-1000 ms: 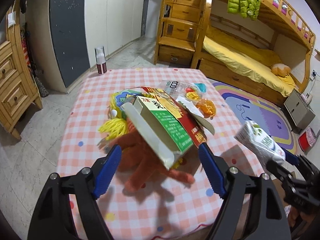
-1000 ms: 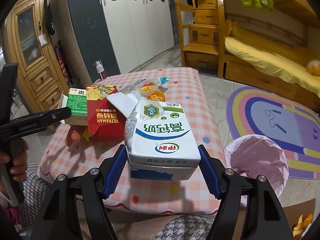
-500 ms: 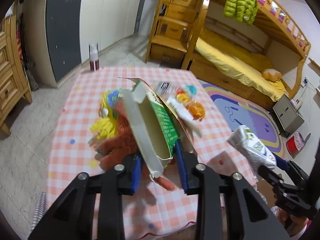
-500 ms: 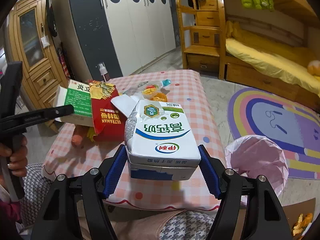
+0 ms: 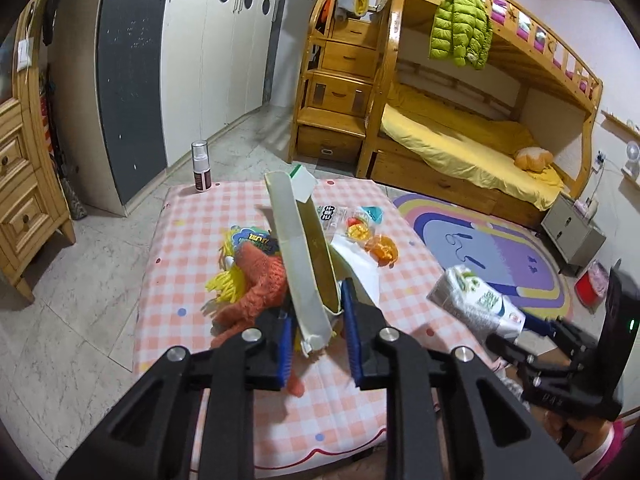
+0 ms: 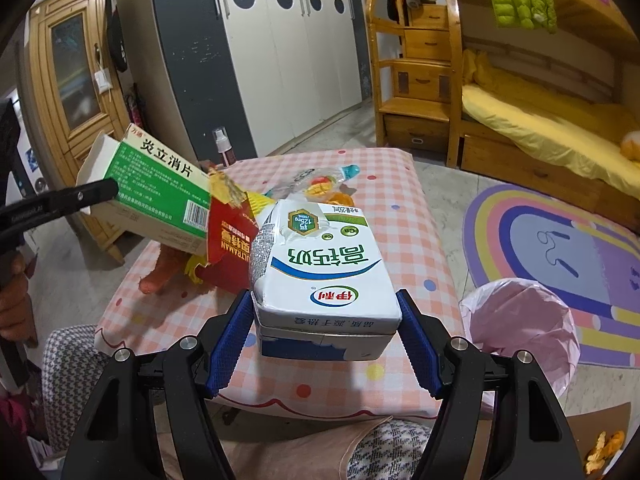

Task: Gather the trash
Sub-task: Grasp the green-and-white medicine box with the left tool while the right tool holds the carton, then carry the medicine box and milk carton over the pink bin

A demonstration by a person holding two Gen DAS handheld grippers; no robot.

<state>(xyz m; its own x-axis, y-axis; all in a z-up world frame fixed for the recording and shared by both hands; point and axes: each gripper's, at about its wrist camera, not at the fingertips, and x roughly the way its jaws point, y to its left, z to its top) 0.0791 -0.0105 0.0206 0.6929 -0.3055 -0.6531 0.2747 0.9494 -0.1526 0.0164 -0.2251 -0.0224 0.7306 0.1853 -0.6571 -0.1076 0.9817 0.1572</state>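
A: What has the left gripper (image 5: 316, 330) got?
B: Its jaws have just been closing, and the blue pads now pinch a narrow open-ended medicine box (image 5: 301, 256), low in the middle of the left wrist frame, held up off the checked tablecloth (image 5: 192, 280). In the right wrist view the same box sits at the left, green and white, printed 炎立消片 with a barcode.

A: And the right gripper (image 6: 326, 342)?
B: Set wide, pads pressed on both sides of a white milk carton (image 6: 324, 276), centre of its frame. The carton reads 高钙奶, upside down to the camera, with the 伊利 logo and 250mL.

A: What else carries writing?
B: A red torn packet (image 6: 230, 252) just beside the box, marked ULTRAMAN.

A: And around them?
B: An orange knitted toy (image 5: 256, 284) with yellow yarn lies on the cloth, clear snack wrappers (image 5: 352, 224) beyond it, a spray bottle (image 5: 200, 166) at the far corner. A pink-lined bin (image 6: 524, 326) stands at the lower right of the right wrist frame.
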